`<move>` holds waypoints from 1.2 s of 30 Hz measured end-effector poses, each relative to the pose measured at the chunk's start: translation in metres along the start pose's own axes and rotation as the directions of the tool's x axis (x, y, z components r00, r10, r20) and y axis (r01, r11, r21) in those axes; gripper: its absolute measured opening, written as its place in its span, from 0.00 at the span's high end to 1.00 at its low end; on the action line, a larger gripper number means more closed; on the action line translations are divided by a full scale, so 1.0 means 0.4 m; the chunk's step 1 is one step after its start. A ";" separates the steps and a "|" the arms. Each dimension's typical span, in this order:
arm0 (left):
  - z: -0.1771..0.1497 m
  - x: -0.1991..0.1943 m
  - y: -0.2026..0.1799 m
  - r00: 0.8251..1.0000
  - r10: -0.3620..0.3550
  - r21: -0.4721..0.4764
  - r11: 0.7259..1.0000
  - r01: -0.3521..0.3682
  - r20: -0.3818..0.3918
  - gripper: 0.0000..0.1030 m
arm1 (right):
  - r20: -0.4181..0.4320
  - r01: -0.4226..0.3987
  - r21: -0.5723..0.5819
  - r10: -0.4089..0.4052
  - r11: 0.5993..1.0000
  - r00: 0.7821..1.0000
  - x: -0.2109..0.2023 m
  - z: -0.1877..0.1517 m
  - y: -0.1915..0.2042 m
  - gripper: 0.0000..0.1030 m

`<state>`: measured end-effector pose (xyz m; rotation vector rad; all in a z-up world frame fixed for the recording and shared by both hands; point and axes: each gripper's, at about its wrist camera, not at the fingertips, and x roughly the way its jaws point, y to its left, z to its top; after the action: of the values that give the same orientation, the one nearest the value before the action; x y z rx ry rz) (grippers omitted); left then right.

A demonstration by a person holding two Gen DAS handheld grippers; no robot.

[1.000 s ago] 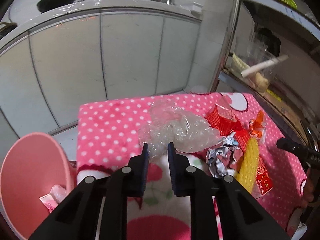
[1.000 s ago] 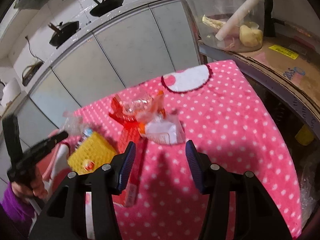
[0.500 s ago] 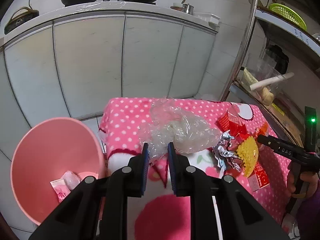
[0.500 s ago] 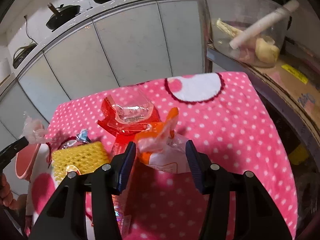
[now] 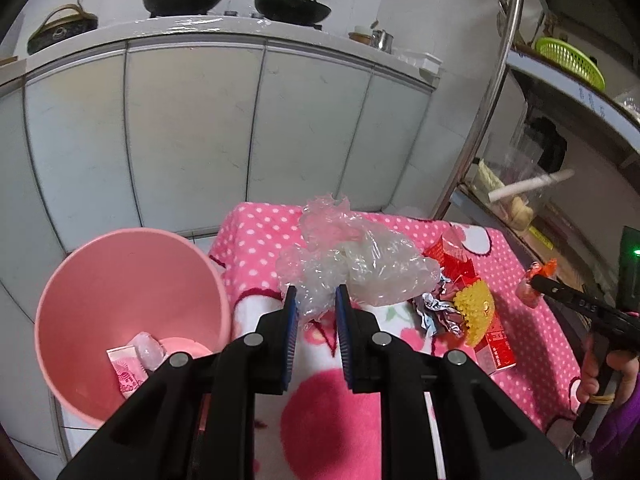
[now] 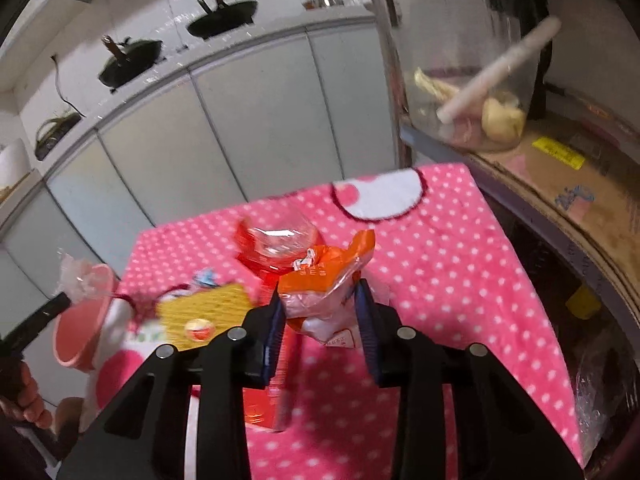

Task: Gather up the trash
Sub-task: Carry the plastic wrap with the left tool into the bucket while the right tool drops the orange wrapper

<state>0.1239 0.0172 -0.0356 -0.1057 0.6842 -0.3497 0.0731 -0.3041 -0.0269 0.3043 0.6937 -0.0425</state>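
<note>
My left gripper [image 5: 316,300] is shut on a crumpled clear plastic bag [image 5: 360,264], held in the air just right of the pink bin [image 5: 80,280]. The bin holds a pink wrapper and a pale lump. The jaws of my right gripper [image 6: 320,300] are closing on an orange and white wrapper [image 6: 324,280]; the pads press on its sides and it hangs above the pink dotted blanket [image 6: 440,280]. On the blanket lie a yellow net [image 6: 204,312], a red tray with clear plastic [image 6: 276,244], a red carton [image 6: 272,392] and crumpled foil [image 5: 436,312].
White kitchen cabinets [image 5: 180,140] stand behind the table, with pans on the counter above. A metal shelf post [image 5: 480,120] and a shelf with a clear container [image 6: 472,92] run along the right edge. A hand [image 5: 600,368] holds the right gripper.
The left gripper has carried the clear bag up and toward the pink bin. The right gripper's jaws have closed in on the orange wrapper and lifted it off the blanket.
</note>
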 end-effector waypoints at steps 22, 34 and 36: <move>-0.010 -0.234 0.223 0.958 0.254 -0.115 0.964 -0.240 0.131 0.83 | -0.104 -0.383 -0.255 0.368 0.888 0.924 -0.008 -0.012 0.536 0.66; -0.033 -0.208 0.320 0.941 0.333 -0.152 0.934 -0.322 0.054 0.83 | -0.277 -0.480 -0.252 0.412 0.840 0.868 0.132 -0.066 0.727 0.66; -0.042 -0.191 0.340 0.939 0.342 -0.153 0.930 -0.334 0.030 0.83 | -0.300 -0.485 -0.245 0.410 0.840 0.862 0.154 -0.079 0.743 0.66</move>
<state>0.0966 0.1715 -0.0309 -0.1336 0.6580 0.0362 0.1422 -0.0072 -0.0110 0.1604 0.8375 0.5633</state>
